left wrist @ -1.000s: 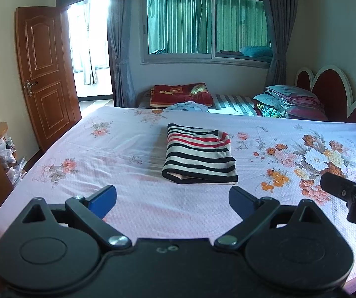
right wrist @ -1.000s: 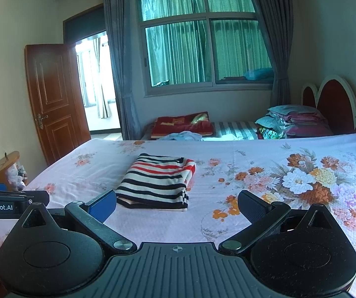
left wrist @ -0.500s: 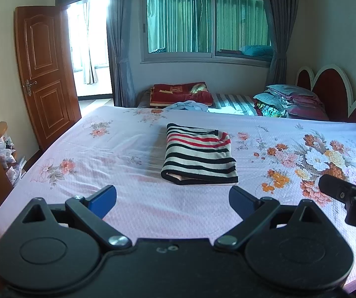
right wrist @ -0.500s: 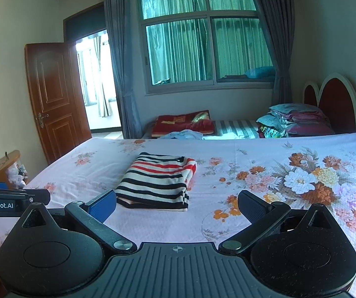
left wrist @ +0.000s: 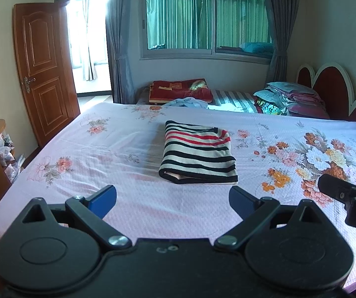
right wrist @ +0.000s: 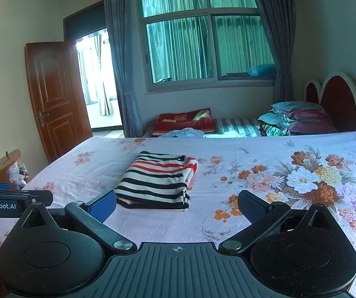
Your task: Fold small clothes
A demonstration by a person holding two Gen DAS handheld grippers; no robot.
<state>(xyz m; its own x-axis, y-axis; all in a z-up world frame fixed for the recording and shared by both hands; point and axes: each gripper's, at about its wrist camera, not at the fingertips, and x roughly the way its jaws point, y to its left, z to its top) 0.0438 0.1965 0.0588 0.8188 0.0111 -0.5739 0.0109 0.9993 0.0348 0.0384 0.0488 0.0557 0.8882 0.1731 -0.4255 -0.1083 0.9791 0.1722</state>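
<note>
Both tongs released above the near edge of the bed, a folded striped shirt lying ahead.

Nearest, the left tongs and right tongs hang with fingers spread wide, holding nothing, apart from the cloth. Just beyond them the striped shirt lies folded into a neat rectangle on the pink flowered bed, black, white and red bands up, roughly mid-bed. Farther on, a red blanket sits at the far side, with a stack of pillows to the right by the red headboard. At the far left stands an open wooden door; the curtained window is farthest back.
</note>
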